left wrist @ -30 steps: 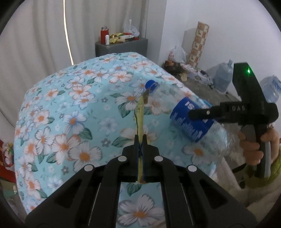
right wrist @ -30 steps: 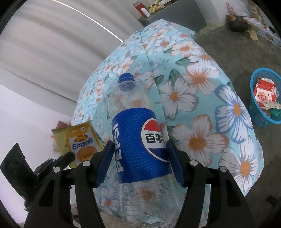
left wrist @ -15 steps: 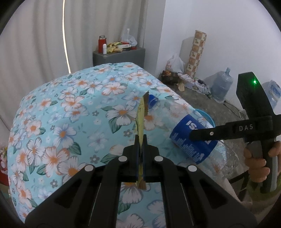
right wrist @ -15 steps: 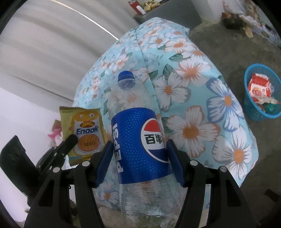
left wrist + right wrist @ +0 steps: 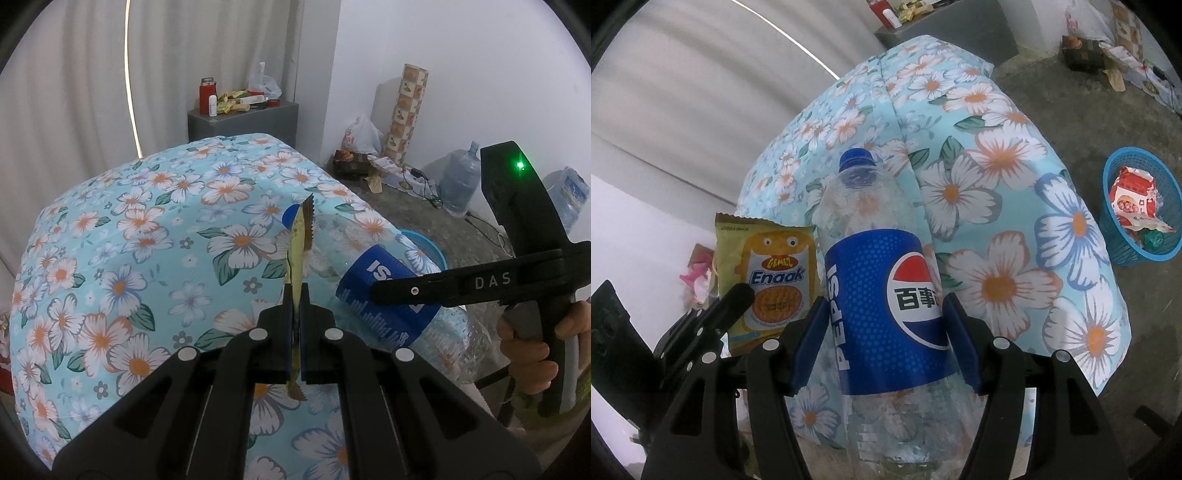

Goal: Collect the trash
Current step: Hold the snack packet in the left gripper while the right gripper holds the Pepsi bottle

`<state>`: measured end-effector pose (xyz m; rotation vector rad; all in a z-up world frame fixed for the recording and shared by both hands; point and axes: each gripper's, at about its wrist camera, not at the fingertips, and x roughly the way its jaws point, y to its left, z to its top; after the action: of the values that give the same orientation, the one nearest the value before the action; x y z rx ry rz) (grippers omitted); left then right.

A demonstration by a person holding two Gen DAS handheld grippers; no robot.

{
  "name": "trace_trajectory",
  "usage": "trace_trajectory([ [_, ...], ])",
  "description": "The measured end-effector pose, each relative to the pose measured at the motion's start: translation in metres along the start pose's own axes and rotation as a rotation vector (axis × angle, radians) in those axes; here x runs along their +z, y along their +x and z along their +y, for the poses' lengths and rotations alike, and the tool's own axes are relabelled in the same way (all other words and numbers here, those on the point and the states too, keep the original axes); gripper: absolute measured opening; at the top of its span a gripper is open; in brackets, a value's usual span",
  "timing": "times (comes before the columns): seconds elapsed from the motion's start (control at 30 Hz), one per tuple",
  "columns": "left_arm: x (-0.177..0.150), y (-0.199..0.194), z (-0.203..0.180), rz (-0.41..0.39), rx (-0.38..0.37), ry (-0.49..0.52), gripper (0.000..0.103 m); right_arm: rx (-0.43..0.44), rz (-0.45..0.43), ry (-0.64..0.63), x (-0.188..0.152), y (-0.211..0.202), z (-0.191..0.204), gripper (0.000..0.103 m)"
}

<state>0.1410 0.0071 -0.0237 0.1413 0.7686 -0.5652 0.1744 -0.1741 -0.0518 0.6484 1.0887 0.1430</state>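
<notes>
Since the earlier frames the snack wrapper [image 5: 767, 280] has risen in the right wrist view, its front now fully visible at centre left, and the basket [image 5: 1137, 254] has shifted lower at the right edge. The left gripper [image 5: 294, 314] is clamped together on the wrapper, seen edge-on at centre of the left wrist view. The right gripper [image 5: 882, 343] grips the Pepsi bottle [image 5: 886, 306] by its blue label, pads pressing both sides. Both items are held above the floral bench [image 5: 122, 236]. The basket stands on the floor and holds a red carton.
</notes>
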Motion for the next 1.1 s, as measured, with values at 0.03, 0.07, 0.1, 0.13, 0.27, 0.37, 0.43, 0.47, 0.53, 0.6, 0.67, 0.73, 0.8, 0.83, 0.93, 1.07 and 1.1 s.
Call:
trace_trajectory([
  [0.03,0.000,0.000,-0.001,0.000,0.000,0.000,0.001,0.000,0.000,0.001,0.000,0.001,0.000,0.062],
  [0.07,0.000,0.000,0.000,-0.001,0.000,0.000,0.001,0.000,0.000,0.000,0.000,0.001,0.000,0.062],
  [0.1,0.000,0.000,0.000,0.000,0.000,0.001,0.001,0.000,0.000,-0.001,0.001,0.002,0.000,0.062],
  [0.13,0.000,0.000,0.000,0.000,0.000,0.001,0.001,0.000,-0.001,-0.001,0.001,0.002,0.001,0.062],
  [0.27,0.000,0.000,-0.001,-0.001,0.000,-0.001,0.001,0.002,-0.004,-0.001,0.001,0.003,0.001,0.062],
  [0.37,0.000,0.000,0.000,-0.001,0.000,0.001,0.001,0.009,-0.007,0.003,0.001,0.004,0.000,0.062],
  [0.43,0.000,0.000,0.000,0.000,0.000,0.001,0.001,0.012,-0.010,0.006,0.001,0.004,0.000,0.062],
  [0.47,0.000,0.001,-0.001,0.000,0.001,0.001,0.001,0.014,-0.011,0.007,0.001,0.004,-0.001,0.062],
  [0.53,0.000,0.000,0.000,-0.001,0.000,0.000,0.001,0.019,-0.016,0.009,0.000,0.003,-0.001,0.062],
  [0.6,0.001,0.001,-0.001,-0.001,0.001,0.000,0.001,0.026,-0.019,0.013,0.000,0.002,-0.002,0.062],
  [0.67,0.001,0.001,-0.001,0.000,0.001,0.001,0.001,0.031,-0.022,0.014,0.000,0.000,-0.003,0.061],
  [0.73,0.001,0.001,0.000,-0.001,0.000,0.001,0.001,0.034,-0.028,0.017,0.000,-0.003,-0.004,0.061],
  [0.8,0.001,0.001,0.000,0.000,-0.001,0.001,0.001,0.035,-0.034,0.021,0.000,-0.005,-0.006,0.061],
  [0.83,0.001,0.001,0.000,-0.001,-0.001,0.000,0.001,0.036,-0.036,0.022,-0.001,-0.007,-0.007,0.061],
  [0.93,0.001,0.001,-0.001,-0.001,-0.001,0.001,0.001,0.037,-0.040,0.031,-0.002,-0.009,-0.010,0.061],
  [1.07,0.001,0.001,-0.001,0.000,-0.001,0.001,0.001,0.041,-0.042,0.042,-0.002,-0.011,-0.012,0.061],
  [1.1,0.001,0.001,-0.001,0.000,-0.001,0.000,0.001,0.041,-0.042,0.043,-0.002,-0.011,-0.012,0.061],
])
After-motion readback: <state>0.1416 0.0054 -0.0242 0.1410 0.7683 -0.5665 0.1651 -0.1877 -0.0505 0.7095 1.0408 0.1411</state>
